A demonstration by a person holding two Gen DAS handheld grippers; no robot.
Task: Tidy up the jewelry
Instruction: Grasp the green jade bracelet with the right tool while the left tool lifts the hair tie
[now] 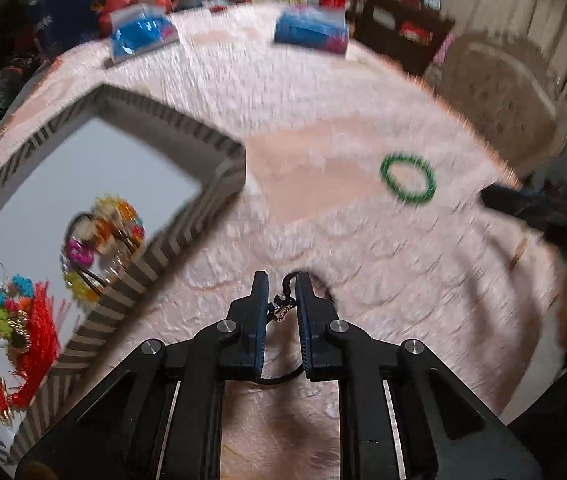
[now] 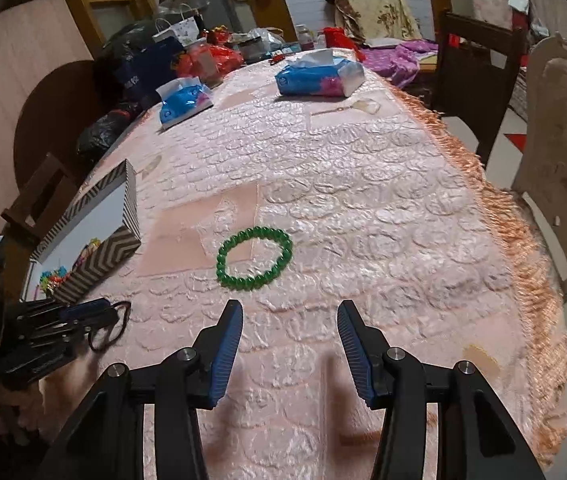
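My left gripper [image 1: 281, 285] is shut on a black cord bracelet [image 1: 281, 312] with a small metal charm, just above the pink tablecloth, right of the striped box [image 1: 187, 236]. The box holds several colourful tasselled jewelry pieces [image 1: 99, 236]. It also shows in the right wrist view [image 2: 95, 256]. A green bead bracelet [image 2: 254, 258] lies on the cloth ahead of my right gripper [image 2: 289, 312], which is open and empty. The green bracelet also shows in the left wrist view [image 1: 407, 178]. The left gripper [image 2: 95, 312] with the black cord [image 2: 113, 328] shows at the left of the right wrist view.
Two blue tissue packs [image 2: 185, 102] [image 2: 319, 76] lie at the far end of the table. Bags and clutter [image 2: 211, 56] sit beyond them. A fringed cloth edge [image 2: 523, 248] runs along the right, with chairs [image 2: 563, 160] beside it.
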